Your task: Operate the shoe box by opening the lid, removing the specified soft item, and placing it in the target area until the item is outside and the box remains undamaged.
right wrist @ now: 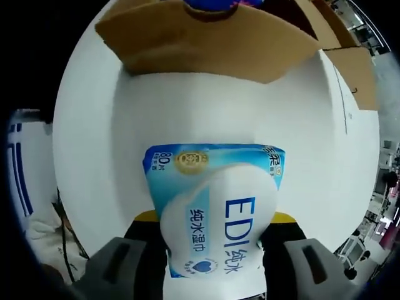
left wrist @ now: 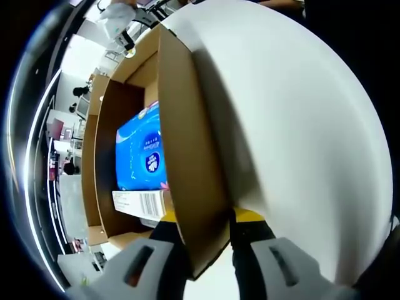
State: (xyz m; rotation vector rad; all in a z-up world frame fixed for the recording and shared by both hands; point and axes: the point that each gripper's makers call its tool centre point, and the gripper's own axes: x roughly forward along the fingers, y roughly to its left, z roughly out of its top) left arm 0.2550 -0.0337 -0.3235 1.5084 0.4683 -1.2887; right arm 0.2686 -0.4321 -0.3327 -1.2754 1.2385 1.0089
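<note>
One wipes pack (right wrist: 215,219) in right gripper (right wrist: 212,250); one blue pack (left wrist: 140,156) remains boxed.

Right gripper view: the blue-and-white wipes pack (right wrist: 215,212) is showing "EDI" in large blue letters, with "纯水" beneath it toward 6 o'clock, "纯水湿巾" at its 9 o'clock side, and "80" toward 11 o'clock. Left gripper view: the barcode label (left wrist: 139,203) and the blue pack (left wrist: 140,153) inside the box are carrying print too small to read.
</note>
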